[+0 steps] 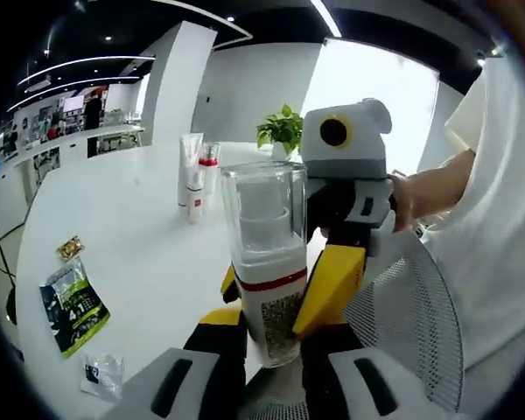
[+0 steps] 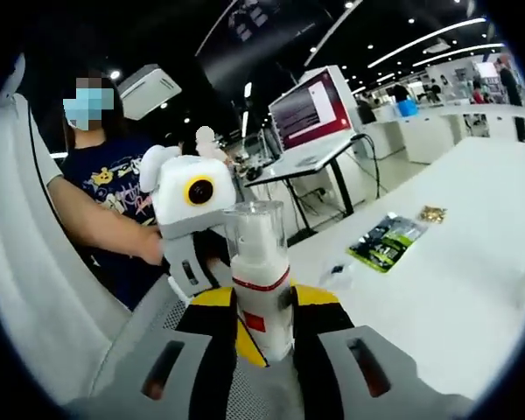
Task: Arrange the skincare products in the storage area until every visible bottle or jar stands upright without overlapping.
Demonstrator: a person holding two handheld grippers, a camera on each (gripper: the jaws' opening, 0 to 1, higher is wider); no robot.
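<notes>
Fingers of both grippers clamp one pump bottle at centre frame: the left gripper presses its yellow-and-black jaws on the white lower body from bottom centre, while the right gripper comes in from the right onto the same bottle. Its clear cap shows a white pump head inside, above a red band. A person's hand holds the right gripper at right. Upper left of centre, white tubes stand upright on the white table. A green packet lies lower left
</notes>
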